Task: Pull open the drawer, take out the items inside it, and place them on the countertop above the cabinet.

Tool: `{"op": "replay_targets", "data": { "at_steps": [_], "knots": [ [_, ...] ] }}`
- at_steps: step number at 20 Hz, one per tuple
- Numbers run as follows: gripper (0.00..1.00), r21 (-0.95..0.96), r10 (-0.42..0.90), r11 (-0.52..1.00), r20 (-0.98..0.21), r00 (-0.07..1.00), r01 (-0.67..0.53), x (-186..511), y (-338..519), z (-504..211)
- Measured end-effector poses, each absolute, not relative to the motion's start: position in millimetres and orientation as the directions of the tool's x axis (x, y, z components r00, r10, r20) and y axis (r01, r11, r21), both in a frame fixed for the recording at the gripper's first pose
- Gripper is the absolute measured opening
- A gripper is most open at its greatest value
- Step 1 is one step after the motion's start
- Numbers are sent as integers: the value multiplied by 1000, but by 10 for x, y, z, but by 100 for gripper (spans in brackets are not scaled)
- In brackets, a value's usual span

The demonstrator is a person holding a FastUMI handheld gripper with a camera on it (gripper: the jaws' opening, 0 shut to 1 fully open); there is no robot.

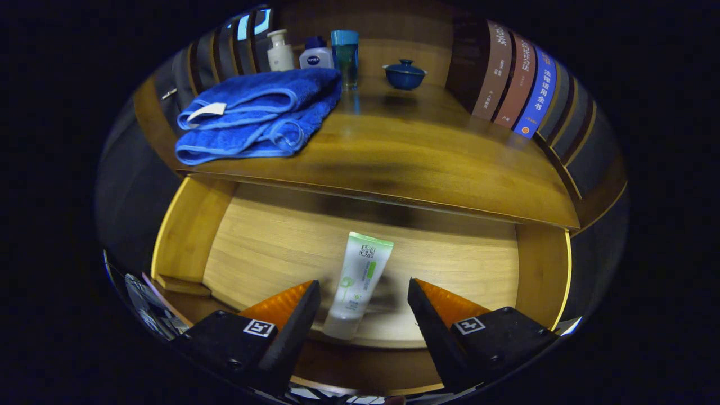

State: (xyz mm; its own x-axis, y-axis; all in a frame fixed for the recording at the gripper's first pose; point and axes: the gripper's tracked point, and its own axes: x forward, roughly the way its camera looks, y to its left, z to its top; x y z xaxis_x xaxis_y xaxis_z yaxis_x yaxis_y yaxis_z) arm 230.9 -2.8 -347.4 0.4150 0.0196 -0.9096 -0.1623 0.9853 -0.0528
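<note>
Drawer (191,236) already pulled open, bare inside but for one tube (360,281) lying near the front. Gripper (364,298) spread wide, empty, fingers flanking the tube without touching. Left to do: grasp, lift, set on countertop (427,152) right of blue towel (259,115).

Folded towel (256,115) lies on wooden countertop (427,163).

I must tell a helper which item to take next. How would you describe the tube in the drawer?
Below the countertop, the drawer stands pulled open. One tube lies on its floor, between the open fingers of the hand-held gripper. It is white with a green end, unlike the bottles beside the blue towel.
</note>
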Motion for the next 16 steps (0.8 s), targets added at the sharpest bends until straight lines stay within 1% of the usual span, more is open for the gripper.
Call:
{"op": "replay_targets", "data": {
  "at_steps": [4, 6, 9, 10, 12, 14, 16],
  "knots": [
    [99, -55, 0, 985, -949, 315, -166, 2235, 91, -3738],
    [95, -66, -22, 986, -963, 268, -155, 2187, 101, -3889],
    [74, -84, -63, 992, -976, 208, -95, 2118, 42, -3992],
    [67, -66, -50, 996, -974, 219, -64, 2174, 68, -3950],
    [54, -60, -45, 997, -972, 229, -58, 2196, 29, -3910],
    [33, -39, -33, 999, -973, 228, -22, 2192, 51, -3918],
    [32, 31, 32, 999, -973, 227, -6, 2154, 153, -3787]
  ]
}}
